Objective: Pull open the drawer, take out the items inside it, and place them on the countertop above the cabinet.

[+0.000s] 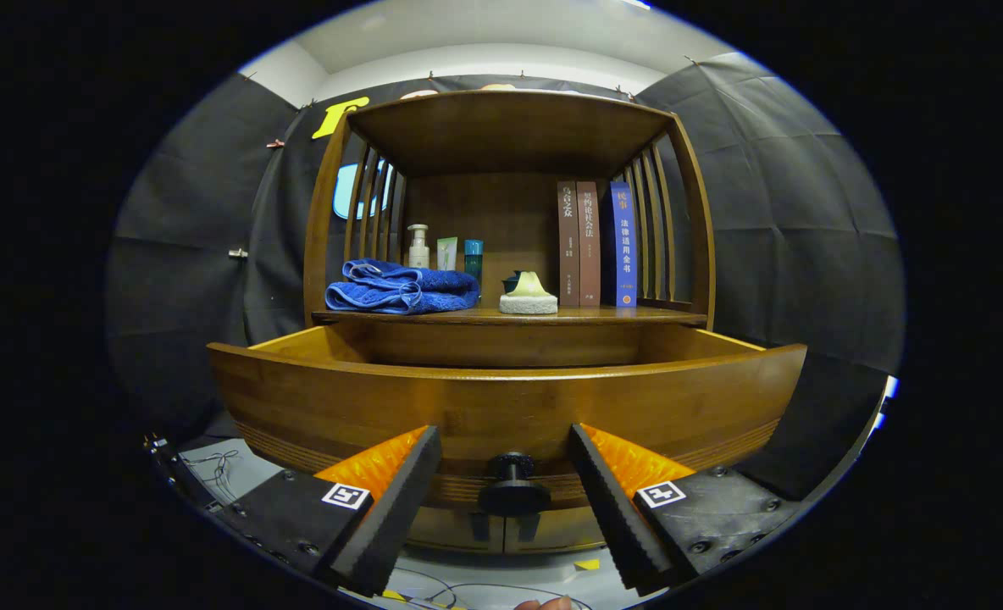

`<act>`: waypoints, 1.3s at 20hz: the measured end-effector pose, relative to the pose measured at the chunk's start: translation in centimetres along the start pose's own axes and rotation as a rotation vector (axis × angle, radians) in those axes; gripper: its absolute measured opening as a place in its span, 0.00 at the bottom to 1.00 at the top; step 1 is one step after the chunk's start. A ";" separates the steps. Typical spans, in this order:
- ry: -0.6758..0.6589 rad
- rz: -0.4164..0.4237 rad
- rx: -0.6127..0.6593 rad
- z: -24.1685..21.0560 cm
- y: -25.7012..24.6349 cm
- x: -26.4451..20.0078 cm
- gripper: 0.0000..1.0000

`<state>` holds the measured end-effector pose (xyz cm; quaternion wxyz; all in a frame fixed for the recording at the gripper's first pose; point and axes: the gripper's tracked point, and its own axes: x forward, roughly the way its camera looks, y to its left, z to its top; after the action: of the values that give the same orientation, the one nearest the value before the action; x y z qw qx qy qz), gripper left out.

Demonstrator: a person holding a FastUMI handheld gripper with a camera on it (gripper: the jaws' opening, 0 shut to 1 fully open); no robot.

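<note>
Drawer (501, 398) is pulled out under the worktop (510, 316). The hand-held gripper (506, 470) sits wide open, gripping nothing, its fingers either side of the drawer's knob (513, 485). Blue towel (401, 286) lies on that worktop.

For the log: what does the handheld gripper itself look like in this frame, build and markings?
The gripper has two wedge-shaped fingers with ribbed, serrated inner faces. Each sits on a dark blocky base fastened with visible screws, and each base carries a small square black-and-white marker tag. The fingers are spread apart, either side of the drawer knob.
</note>
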<state>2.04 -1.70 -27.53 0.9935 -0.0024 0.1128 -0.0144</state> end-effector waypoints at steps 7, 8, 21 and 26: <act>0.007 -0.005 -0.013 0.6 0.2 4.4 0.99; 0.008 -0.005 -0.014 0.6 0.1 5.1 0.99; 0.044 -0.026 0.004 0.2 0.7 13.3 0.99; 0.072 -0.028 0.005 0.0 0.8 15.1 0.99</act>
<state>16.74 -1.32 -30.94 0.9885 -0.0009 0.1487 -0.0286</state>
